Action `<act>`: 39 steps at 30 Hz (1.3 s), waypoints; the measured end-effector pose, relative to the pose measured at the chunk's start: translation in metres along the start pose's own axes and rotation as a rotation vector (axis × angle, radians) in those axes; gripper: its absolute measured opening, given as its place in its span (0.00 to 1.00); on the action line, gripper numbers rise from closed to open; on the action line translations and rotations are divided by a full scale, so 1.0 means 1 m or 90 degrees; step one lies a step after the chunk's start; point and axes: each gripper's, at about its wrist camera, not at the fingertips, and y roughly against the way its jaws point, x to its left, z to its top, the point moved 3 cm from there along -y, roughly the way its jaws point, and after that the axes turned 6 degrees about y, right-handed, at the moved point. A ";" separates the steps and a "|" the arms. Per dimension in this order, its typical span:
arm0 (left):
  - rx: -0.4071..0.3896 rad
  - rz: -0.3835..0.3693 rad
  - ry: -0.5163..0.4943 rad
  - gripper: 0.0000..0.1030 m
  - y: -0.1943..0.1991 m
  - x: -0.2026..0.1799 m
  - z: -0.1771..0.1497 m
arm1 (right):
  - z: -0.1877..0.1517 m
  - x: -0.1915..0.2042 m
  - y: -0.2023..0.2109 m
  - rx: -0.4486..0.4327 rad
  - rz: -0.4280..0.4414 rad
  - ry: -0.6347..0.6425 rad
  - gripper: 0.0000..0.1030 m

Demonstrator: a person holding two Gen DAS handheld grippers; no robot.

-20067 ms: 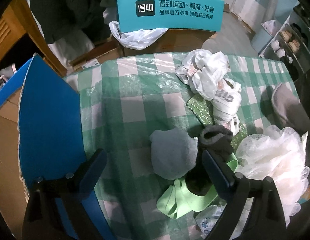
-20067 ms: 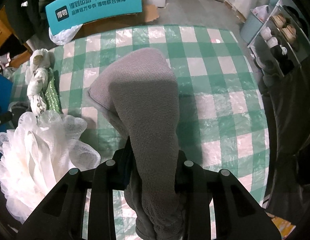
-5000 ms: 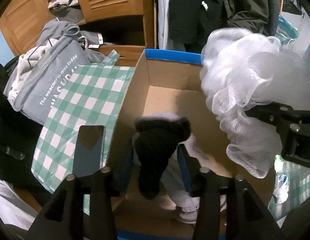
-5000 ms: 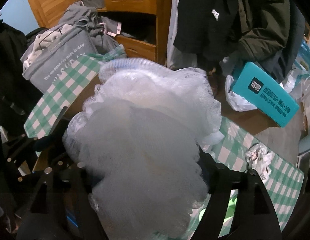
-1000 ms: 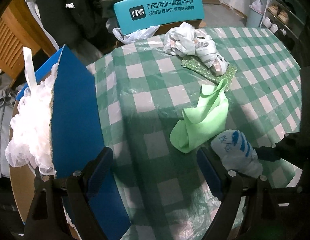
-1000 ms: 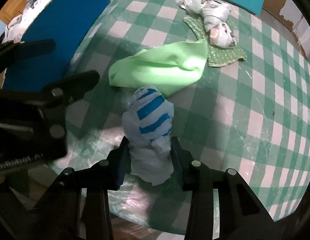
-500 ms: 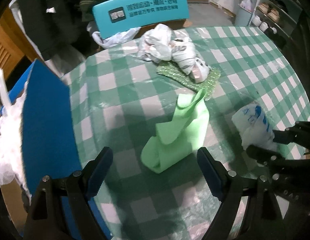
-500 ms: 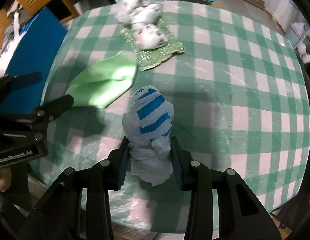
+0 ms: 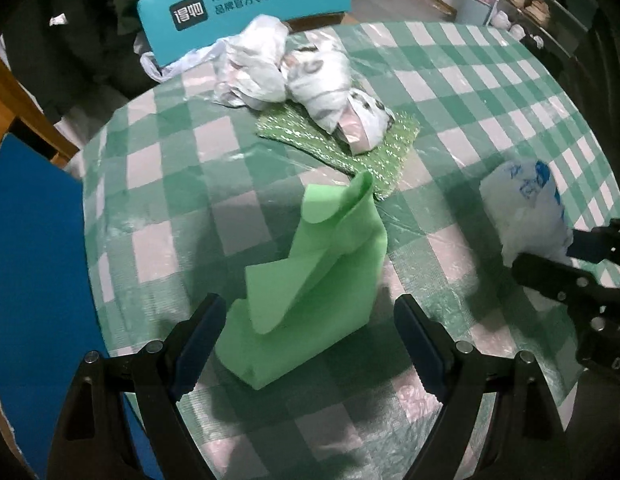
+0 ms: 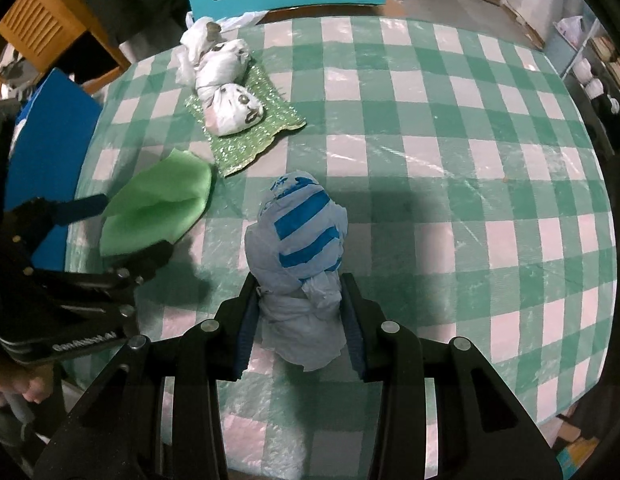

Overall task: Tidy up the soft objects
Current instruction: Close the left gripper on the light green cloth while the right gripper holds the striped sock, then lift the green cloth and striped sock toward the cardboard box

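black plastic left gripper (image 9: 307,332) with blue finger pads (image 9: 197,340), silver screws along the arms, right gripper (image 10: 299,316) same build, white lettering on the left one's side, bare fingertips behind it

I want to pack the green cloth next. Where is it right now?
The green cloth lies crumpled on the checked table, directly ahead of the open left gripper, just in front of the sparkly green mat and left of the striped bundle.

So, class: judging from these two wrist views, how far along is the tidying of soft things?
Done: cannot tell. In hand: right gripper clamps the blue-striped bag; open left gripper frames the green cloth. Left: white bundles on the sparkly green mat.
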 end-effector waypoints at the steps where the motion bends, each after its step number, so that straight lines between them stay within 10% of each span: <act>1: 0.002 0.002 -0.003 0.85 -0.002 -0.001 0.000 | 0.001 -0.001 0.001 -0.002 0.000 -0.001 0.37; 10: -0.010 0.018 -0.017 0.79 -0.012 -0.006 0.002 | 0.003 -0.001 0.011 -0.016 0.011 0.004 0.37; 20: -0.033 0.005 0.019 0.13 -0.003 0.004 0.005 | 0.009 0.006 0.010 -0.022 0.007 0.008 0.37; 39: -0.101 -0.002 0.044 0.10 0.054 0.023 0.003 | 0.025 0.026 0.048 -0.075 -0.016 0.037 0.37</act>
